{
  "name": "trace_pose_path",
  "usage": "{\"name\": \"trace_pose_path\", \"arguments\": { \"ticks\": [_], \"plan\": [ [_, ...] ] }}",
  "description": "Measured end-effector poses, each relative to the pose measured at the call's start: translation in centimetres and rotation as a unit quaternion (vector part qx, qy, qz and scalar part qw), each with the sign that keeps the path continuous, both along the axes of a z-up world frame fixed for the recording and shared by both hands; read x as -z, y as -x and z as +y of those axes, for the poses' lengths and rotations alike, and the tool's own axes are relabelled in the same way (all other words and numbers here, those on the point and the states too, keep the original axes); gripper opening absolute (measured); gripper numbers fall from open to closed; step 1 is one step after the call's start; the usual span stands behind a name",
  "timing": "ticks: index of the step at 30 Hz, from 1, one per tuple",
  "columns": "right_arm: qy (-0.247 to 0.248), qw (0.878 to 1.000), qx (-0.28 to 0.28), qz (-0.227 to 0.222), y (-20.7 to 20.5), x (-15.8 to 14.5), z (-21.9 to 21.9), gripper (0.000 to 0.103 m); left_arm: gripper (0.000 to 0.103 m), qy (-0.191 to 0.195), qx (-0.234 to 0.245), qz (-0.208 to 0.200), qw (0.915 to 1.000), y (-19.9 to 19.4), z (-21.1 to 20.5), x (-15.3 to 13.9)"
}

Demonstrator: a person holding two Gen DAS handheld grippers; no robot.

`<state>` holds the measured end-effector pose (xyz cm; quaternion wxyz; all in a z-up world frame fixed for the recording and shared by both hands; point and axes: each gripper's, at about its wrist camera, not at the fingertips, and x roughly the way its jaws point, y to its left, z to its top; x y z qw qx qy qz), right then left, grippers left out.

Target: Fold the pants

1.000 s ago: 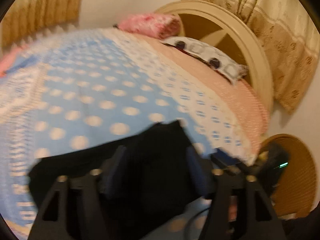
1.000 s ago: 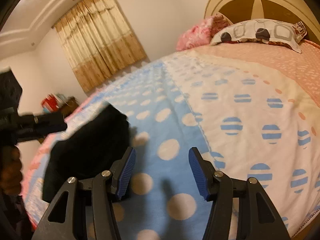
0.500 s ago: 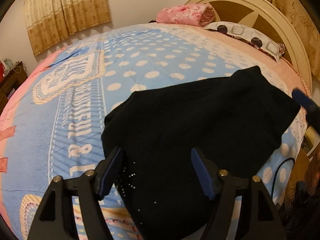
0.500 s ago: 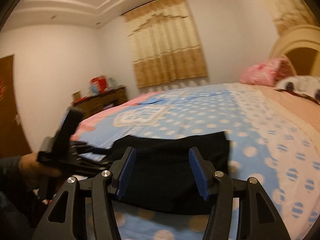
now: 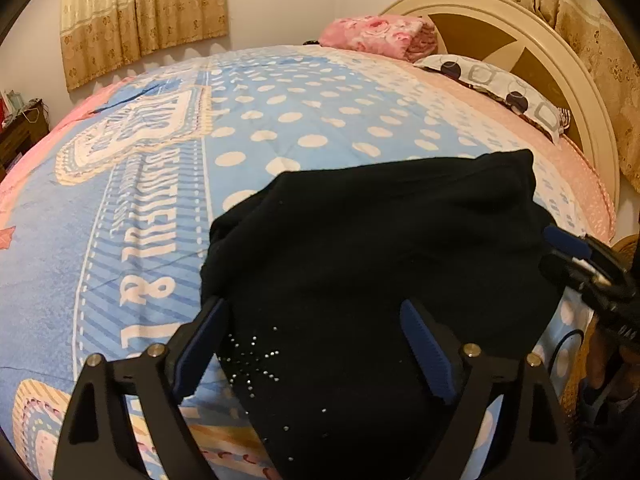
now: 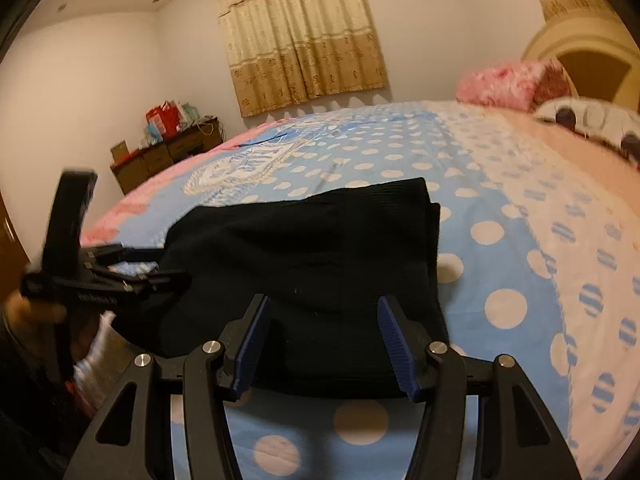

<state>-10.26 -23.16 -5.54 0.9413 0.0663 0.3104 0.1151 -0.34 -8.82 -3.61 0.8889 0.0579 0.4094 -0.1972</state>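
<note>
Pants: one black pair (image 5: 380, 248), folded on the bed
Grippers: two, the left gripper (image 5: 316, 344) and the right gripper (image 6: 324, 336)
Bedspread: one, blue with pale dots (image 5: 304, 120)
Patterned pillow: one (image 5: 504, 88)
Pink folded blanket: one (image 5: 380, 36)
Headboard: one (image 5: 568, 68)
Curtains: two, one (image 6: 304, 36) on the far wall and one (image 5: 592, 40) behind the headboard
Wooden dresser: one (image 6: 168, 156)

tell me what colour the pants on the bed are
Black pants, seen best in the left wrist view.
</note>
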Motion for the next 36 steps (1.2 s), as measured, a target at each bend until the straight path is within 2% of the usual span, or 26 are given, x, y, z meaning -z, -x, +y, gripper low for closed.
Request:
{"name": "trace_pose_path", "arguments": {
  "ticks": [1, 2, 4, 5, 7, 10, 14, 17, 22, 25, 28, 31, 33, 36],
  "plan": [
    [0.006, 1.0, -0.001, -0.003, 0.0, 0.1, 0.0, 0.057, 0.1, -0.002, -0.006, 0.002, 1.0, -0.1, 0.1, 0.1],
    [0.008, 1.0, -0.002, -0.006, 0.1, 0.3, -0.1, 0.057, 0.103, -0.002, -0.014, 0.011, 0.9998, -0.3, 0.4, 0.4],
    [0.009, 1.0, -0.001, -0.004, 0.3, 0.2, -0.5, 0.057, 0.103, 0.043, -0.027, 0.044, 0.9978, -1.1, 1.6, 1.1],
    [0.008, 1.0, 0.0, -0.003, 0.4, 0.1, -0.6, 0.057, 0.103, 0.051, -0.028, 0.042, 0.9974, -1.1, 1.9, 1.1],
    [0.009, 1.0, 0.007, -0.002, 0.8, -0.2, -1.0, 0.057, 0.103, 0.039, -0.023, 0.04, 0.9982, -1.0, 1.6, 1.1],
    [0.013, 1.0, 0.01, 0.005, 0.9, -0.3, -1.1, 0.057, 0.103, 0.041, -0.026, 0.038, 0.9981, -0.9, 1.6, 1.2],
    [0.057, 0.998, 0.004, 0.007, 0.8, 0.4, -0.2, 0.057, 0.103, 0.041, -0.024, 0.036, 0.9982, -0.8, 1.6, 1.2],
    [0.064, 0.998, 0.001, 0.012, 0.9, 0.2, 0.0, 0.058, 0.103, 0.038, -0.035, 0.034, 0.9981, -0.3, 2.1, 0.8],
    [0.036, 0.999, 0.006, 0.01, 1.8, -1.6, -1.9, 0.058, 0.103, 0.042, -0.037, -0.015, 0.9983, 2.1, 2.8, -1.0],
    [0.011, 1.0, 0.015, -0.003, 2.0, -3.6, -3.6, 0.058, 0.103, 0.066, -0.007, -0.043, 0.9969, 3.9, 2.7, -1.7],
    [-0.037, 0.999, -0.015, 0.014, -0.1, -5.8, -4.6, 0.058, 0.103, 0.088, 0.027, -0.059, 0.994, 4.8, 1.7, -1.9],
    [-0.078, 0.994, -0.06, 0.042, -4.5, -7.5, -4.0, 0.058, 0.103, 0.078, 0.055, -0.08, 0.9922, 5.4, 0.7, -2.0],
    [-0.094, 0.988, -0.099, 0.076, -8.6, -8.0, -2.5, 0.058, 0.103, 0.065, 0.065, -0.087, 0.9919, 5.6, 0.3, -1.9],
    [-0.12, 0.972, -0.162, 0.123, -14.0, -8.1, 0.9, 0.058, 0.103, 0.068, 0.078, -0.068, 0.9923, 5.2, 0.0, -1.2]
  ]
}}
